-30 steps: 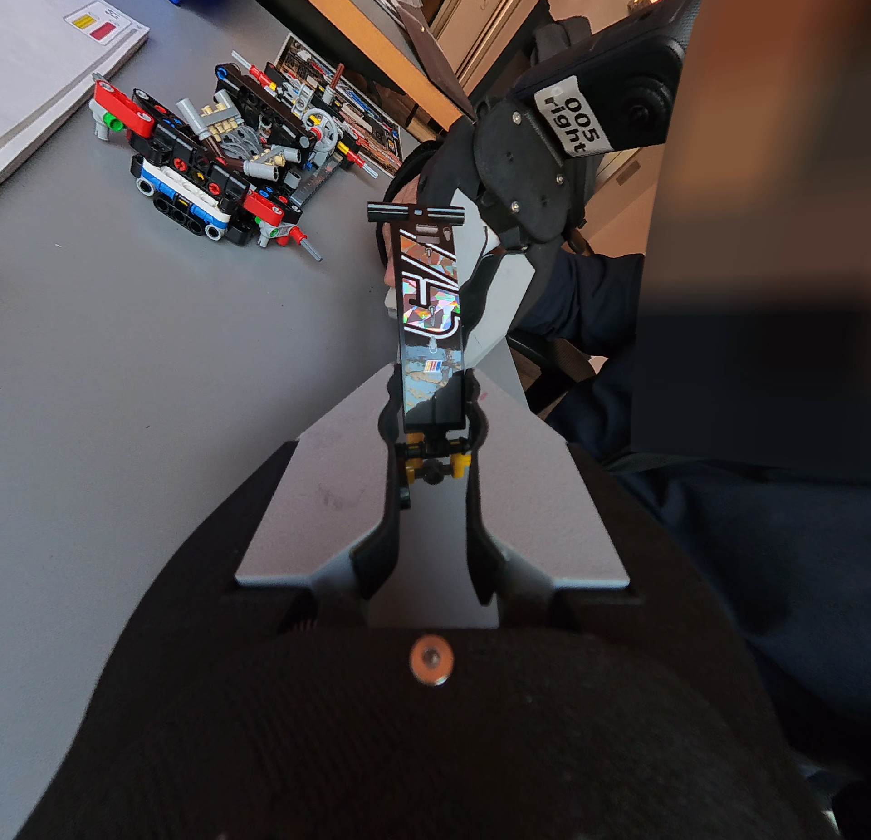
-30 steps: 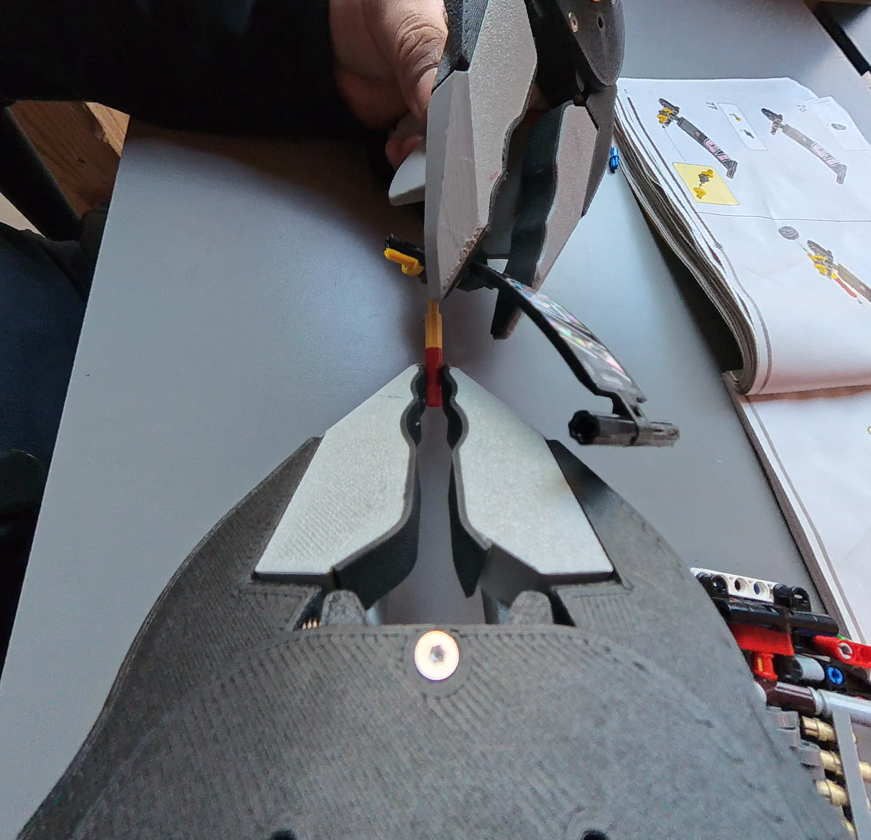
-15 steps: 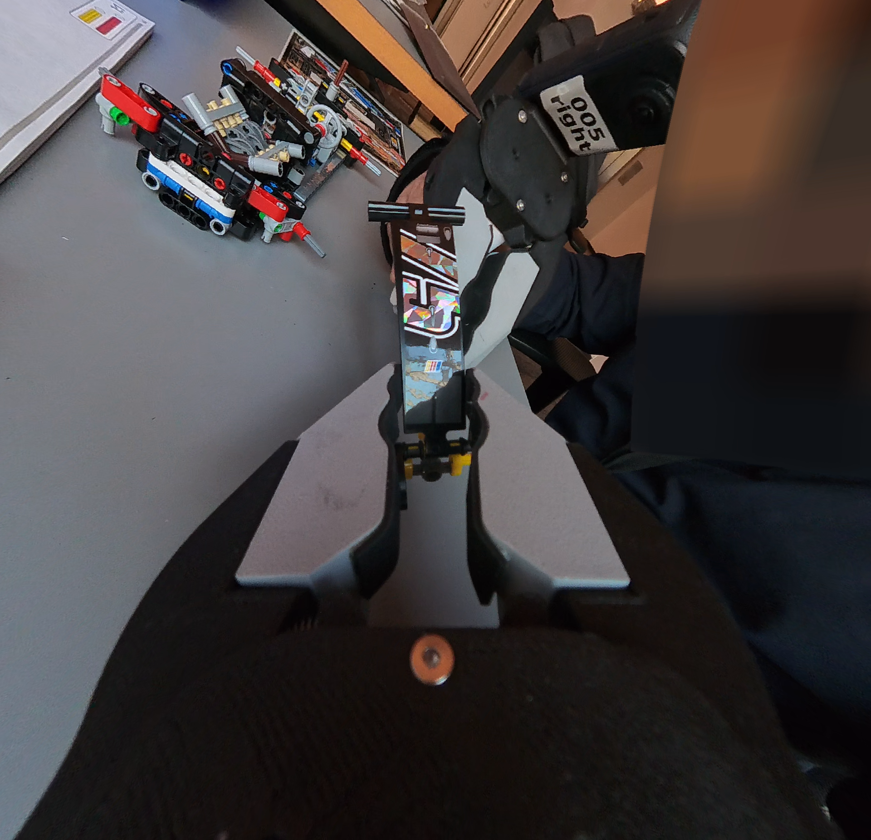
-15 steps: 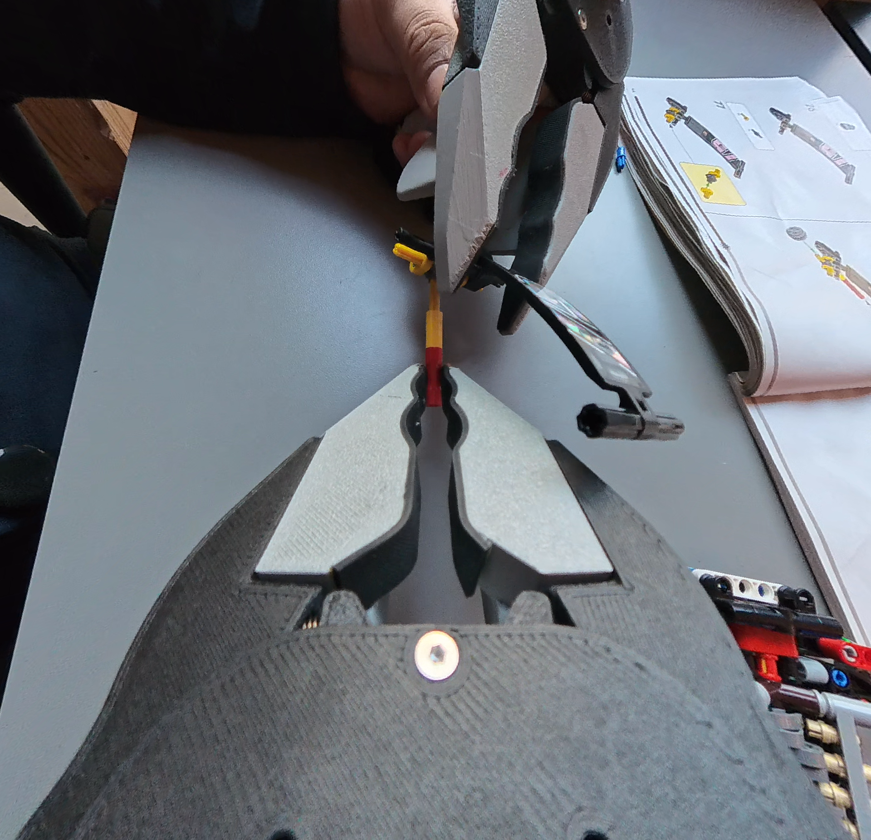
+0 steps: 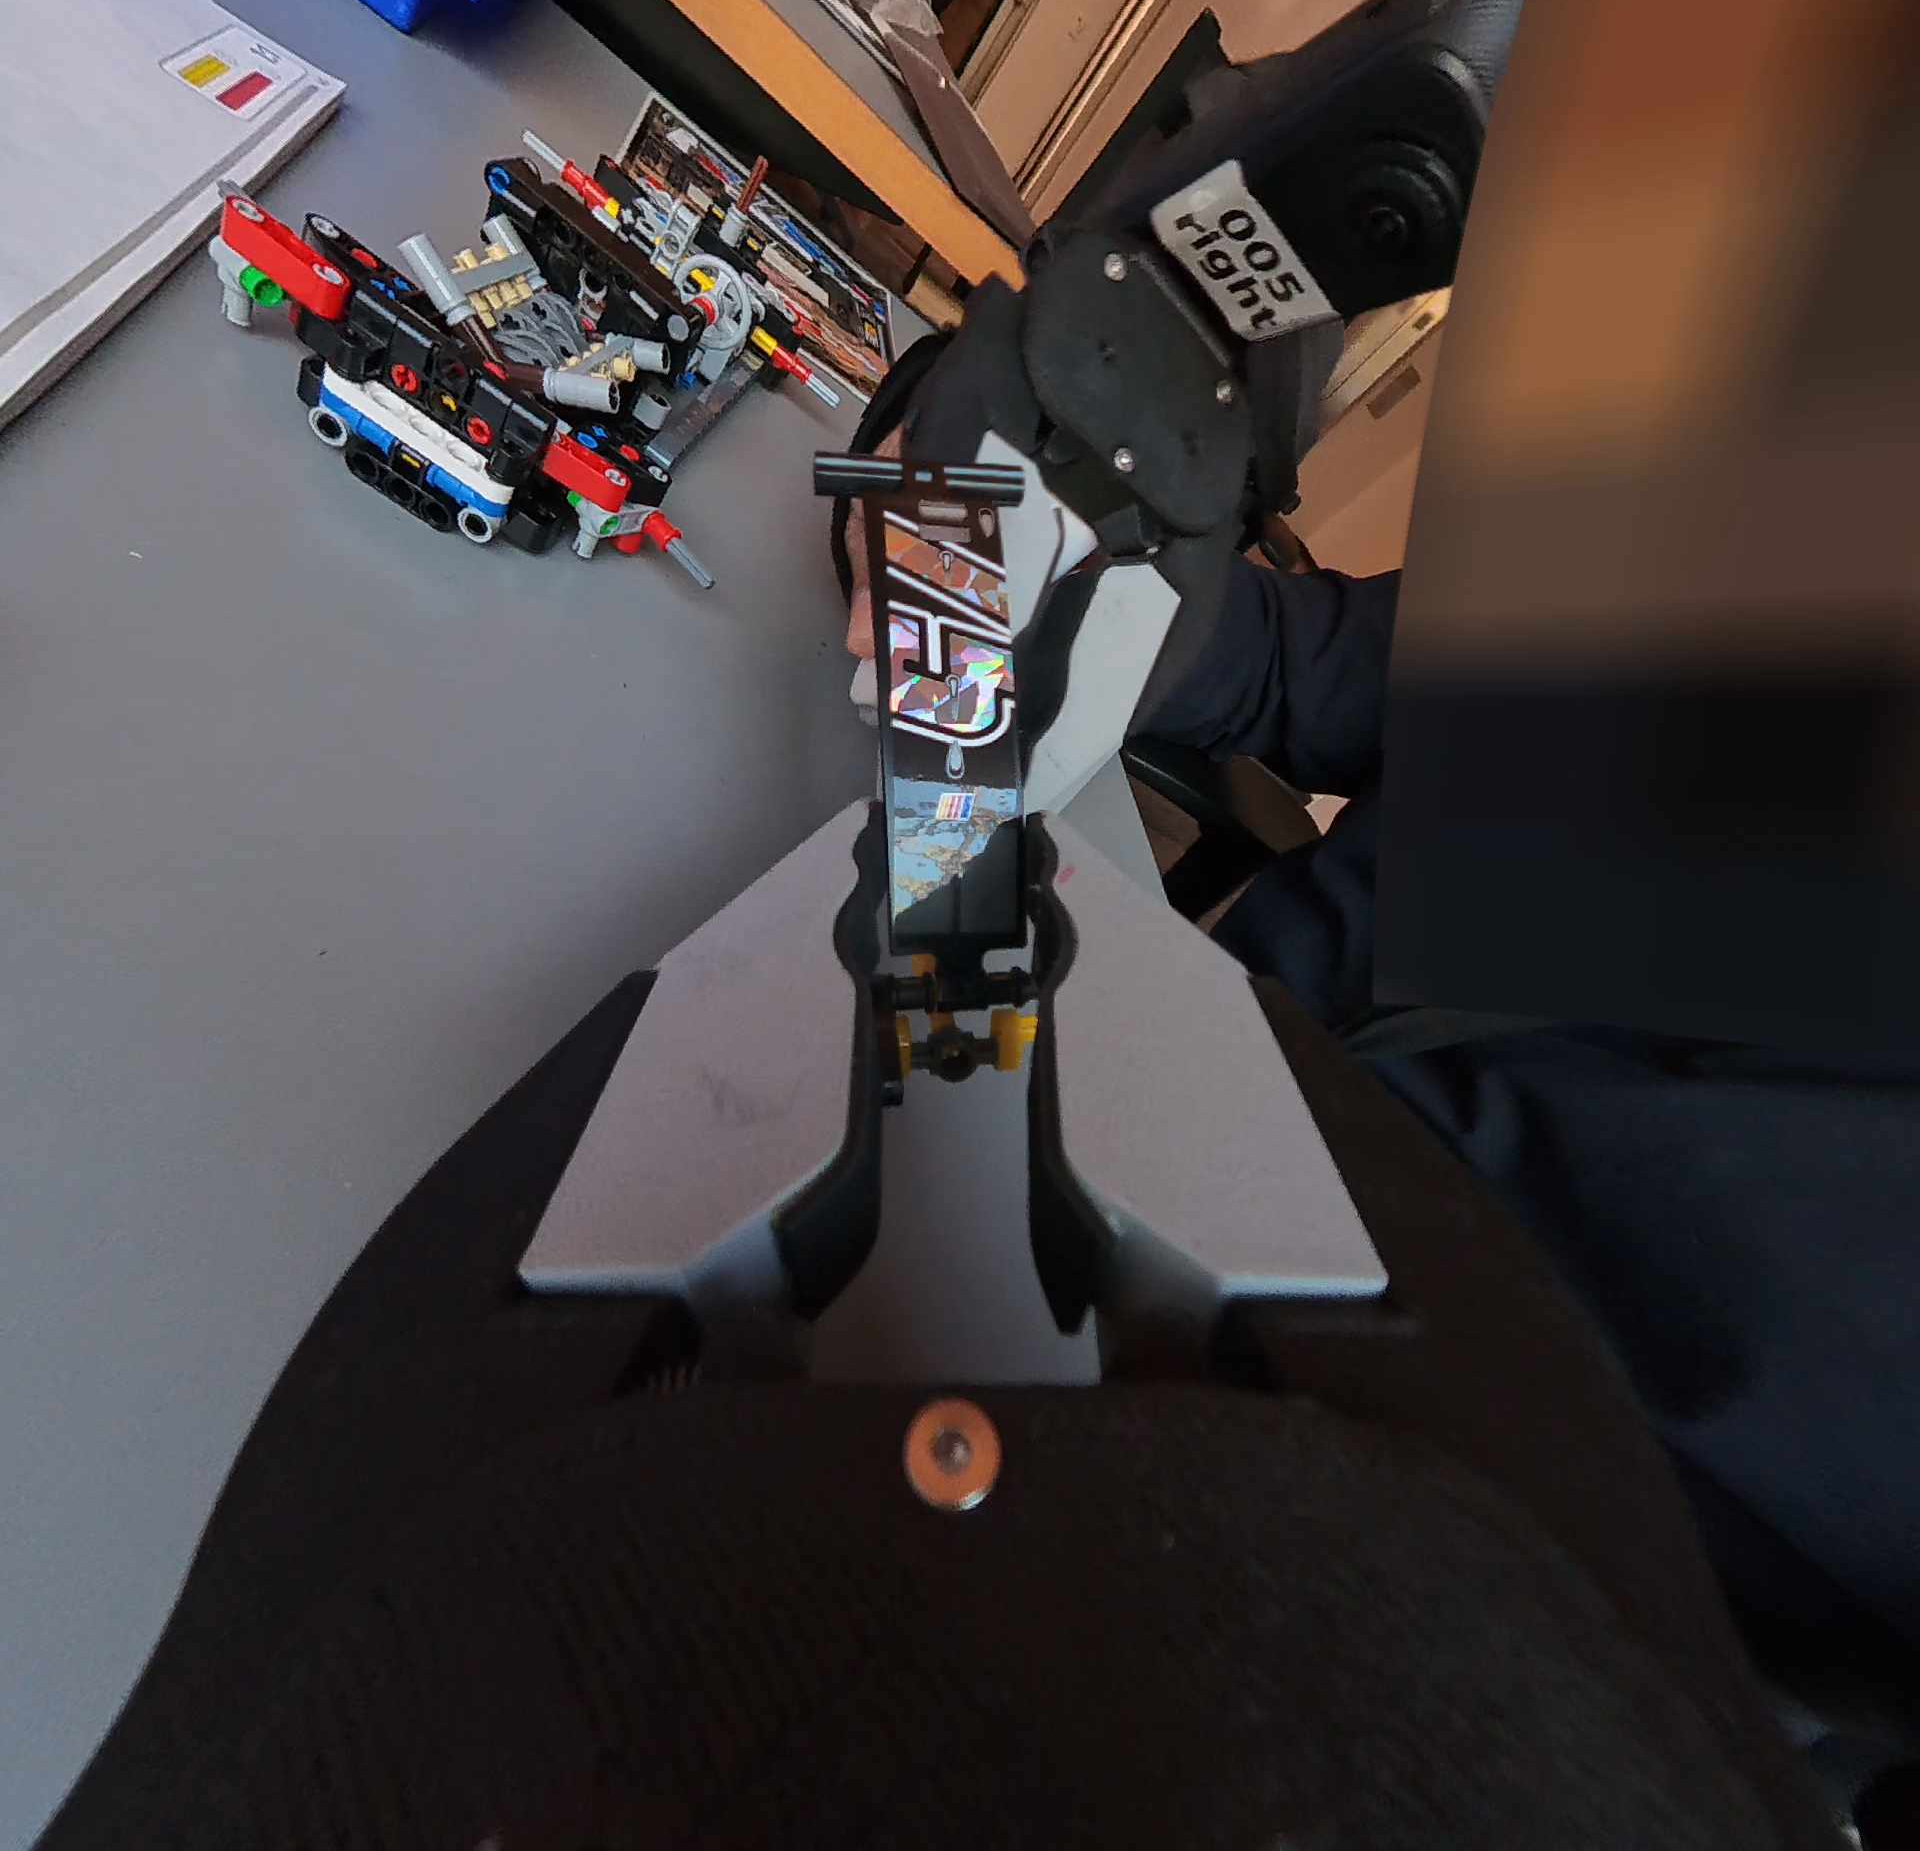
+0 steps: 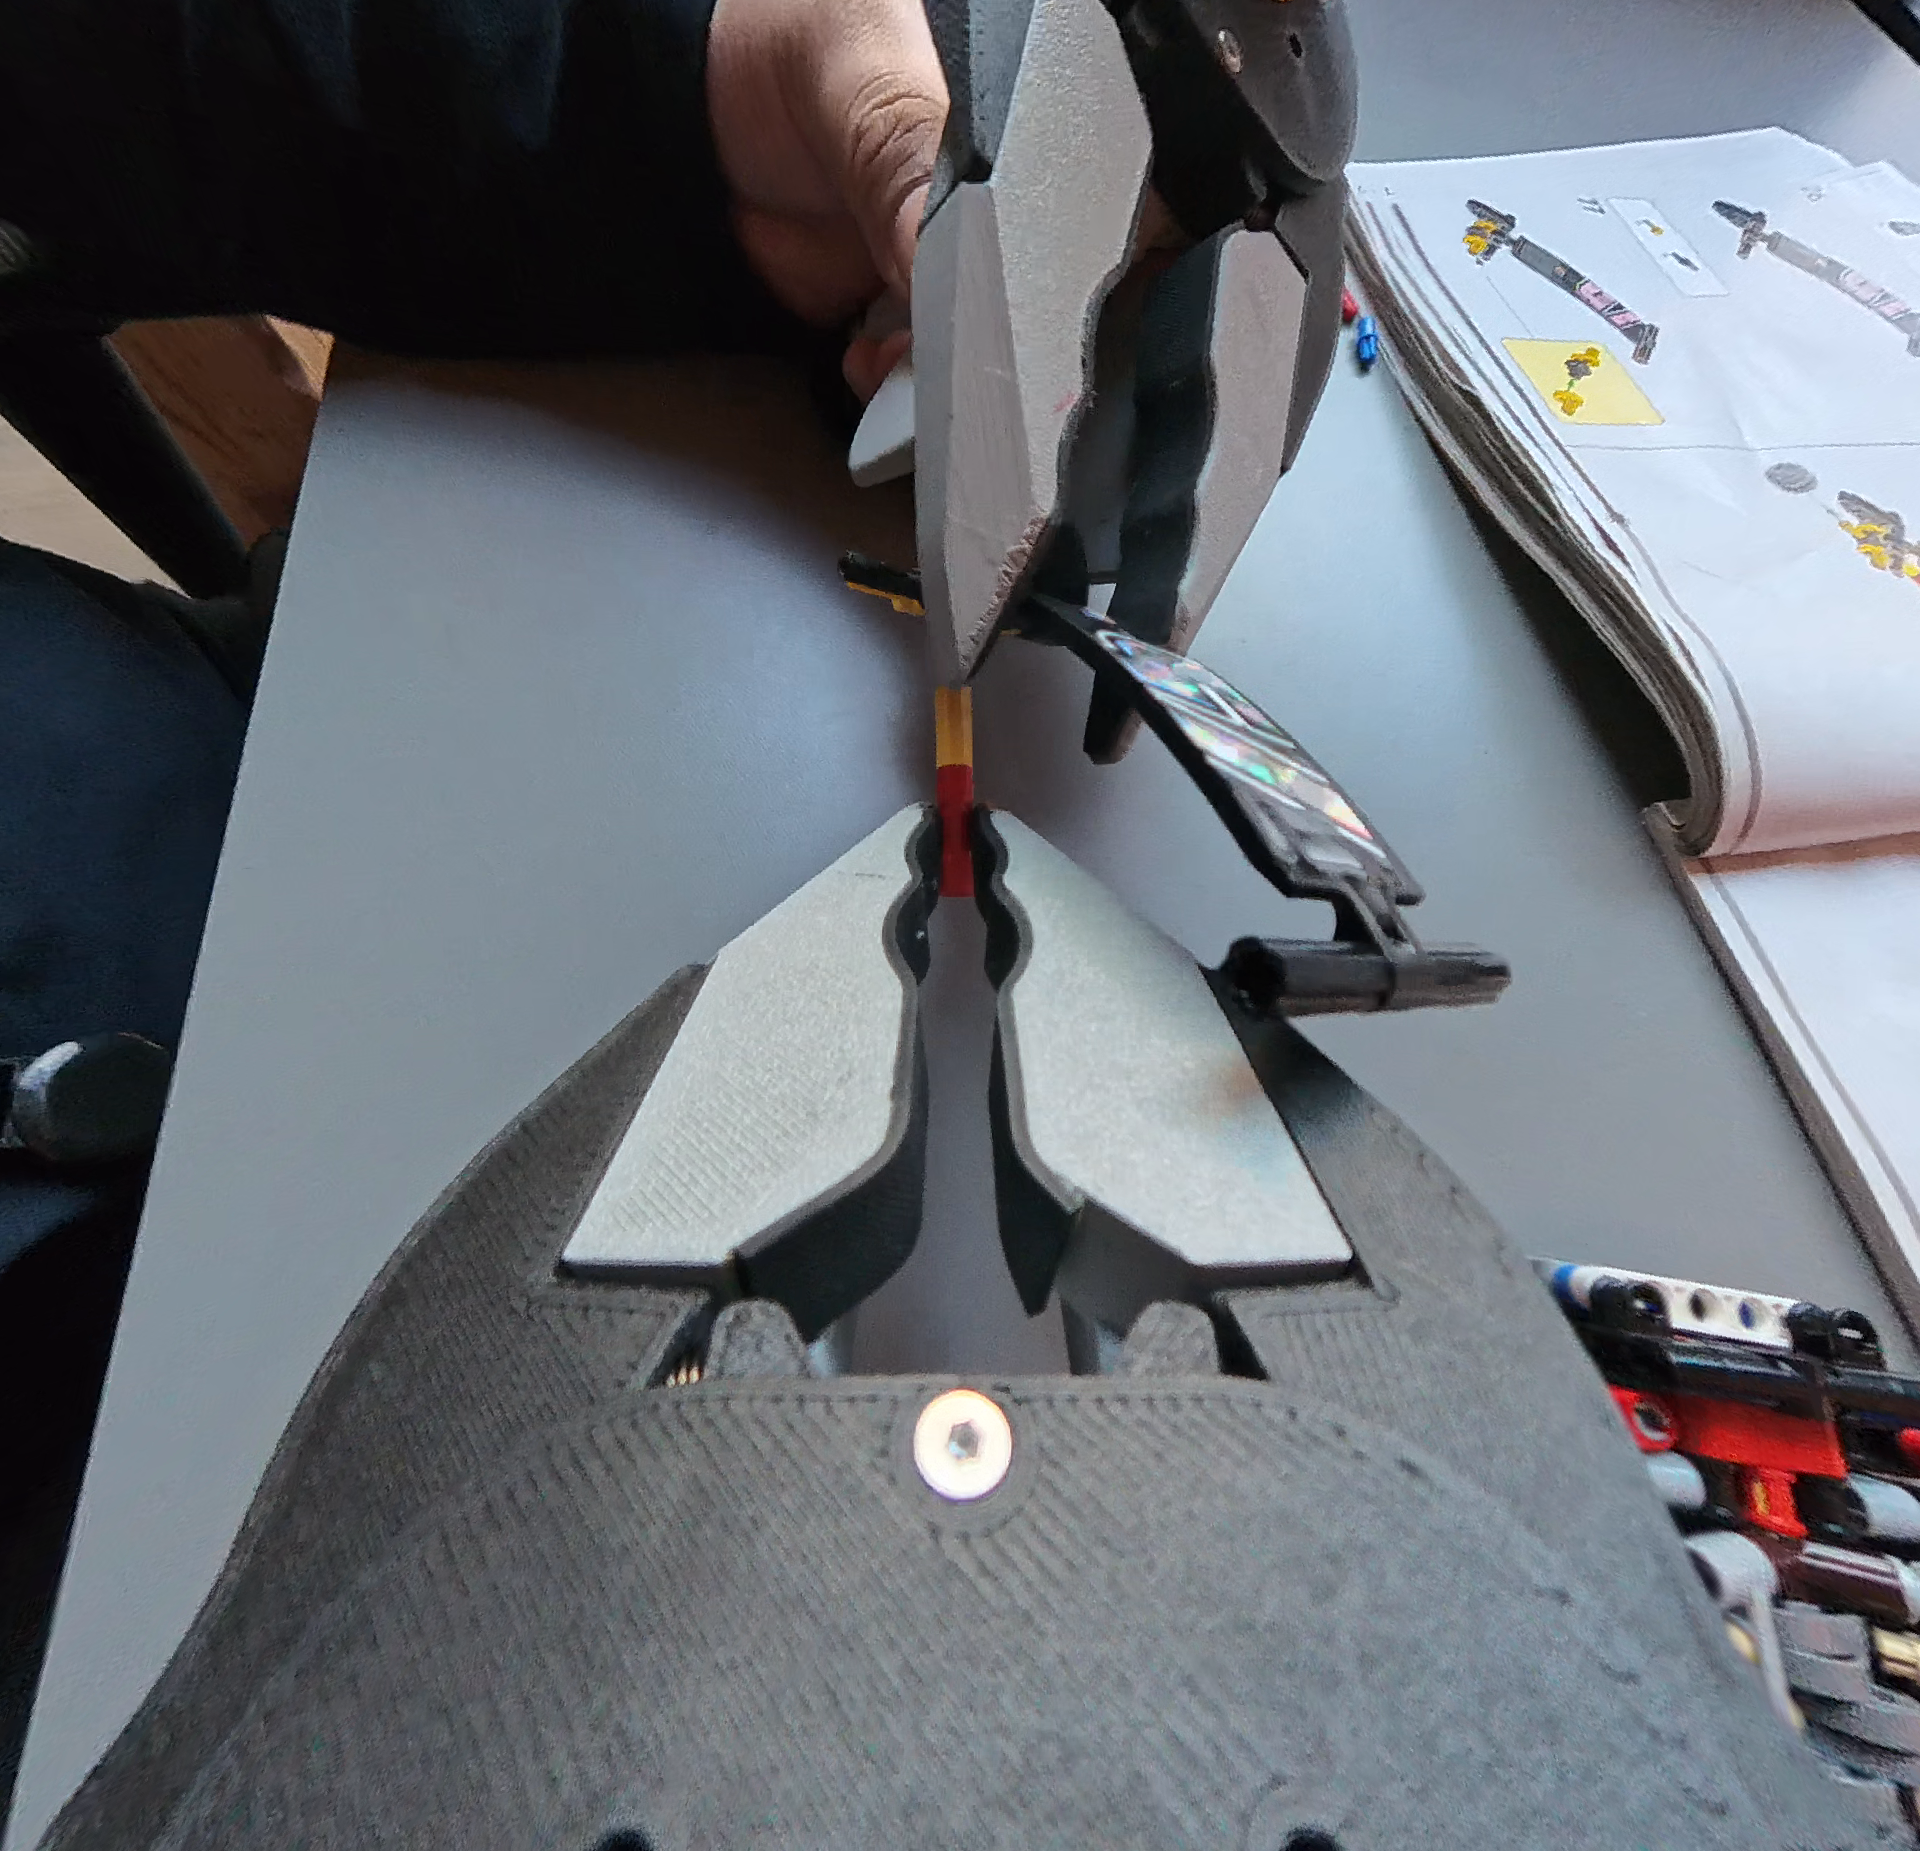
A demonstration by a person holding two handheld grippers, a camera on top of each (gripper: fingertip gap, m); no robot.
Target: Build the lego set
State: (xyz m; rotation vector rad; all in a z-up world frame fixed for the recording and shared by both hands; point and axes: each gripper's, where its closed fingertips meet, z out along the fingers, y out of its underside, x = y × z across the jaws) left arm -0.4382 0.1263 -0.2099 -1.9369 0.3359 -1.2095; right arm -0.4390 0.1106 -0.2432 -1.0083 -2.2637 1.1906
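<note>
Left gripper: pinching black panel with holographic sticker. Right gripper: pinching red-and-yellow pin. Brick assembly far left on grey surface.

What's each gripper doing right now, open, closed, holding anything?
Left gripper: closed on a long black panel piece with a shiny sticker.
Right gripper: closed on the red end of a thin red-and-yellow pin.

grey table, instruction booklet, brick model
</note>
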